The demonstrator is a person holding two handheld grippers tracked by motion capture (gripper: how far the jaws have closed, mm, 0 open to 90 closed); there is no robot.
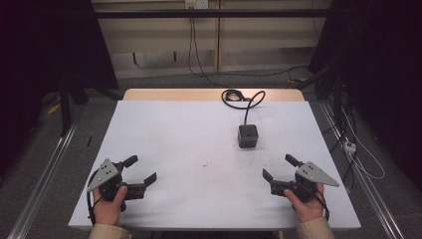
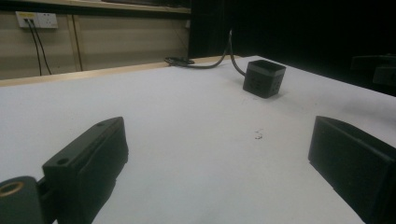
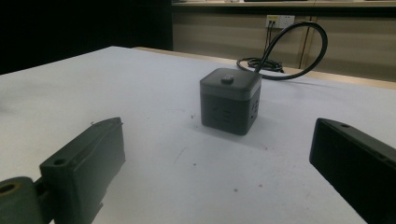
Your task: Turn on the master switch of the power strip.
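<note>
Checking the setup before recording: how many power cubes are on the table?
1. The dark power cube sits right of the table's centre, towards the far edge, its cable looping back behind it.

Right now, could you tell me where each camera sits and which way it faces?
High view: above the person's side, looking down the white table; both hands, left gripper and right gripper show.
Left gripper view: low, looking across the table between open jaws.
Right gripper view: low, facing the cube power strip between open jaws.
All share the cube and its black cable.

Dim room: white-topped table (image 1: 164, 129), grey floor (image 1: 45, 149), beige panelled wall (image 1: 159, 35) with socket (image 1: 195, 4), black curtains (image 1: 383, 64).
</note>
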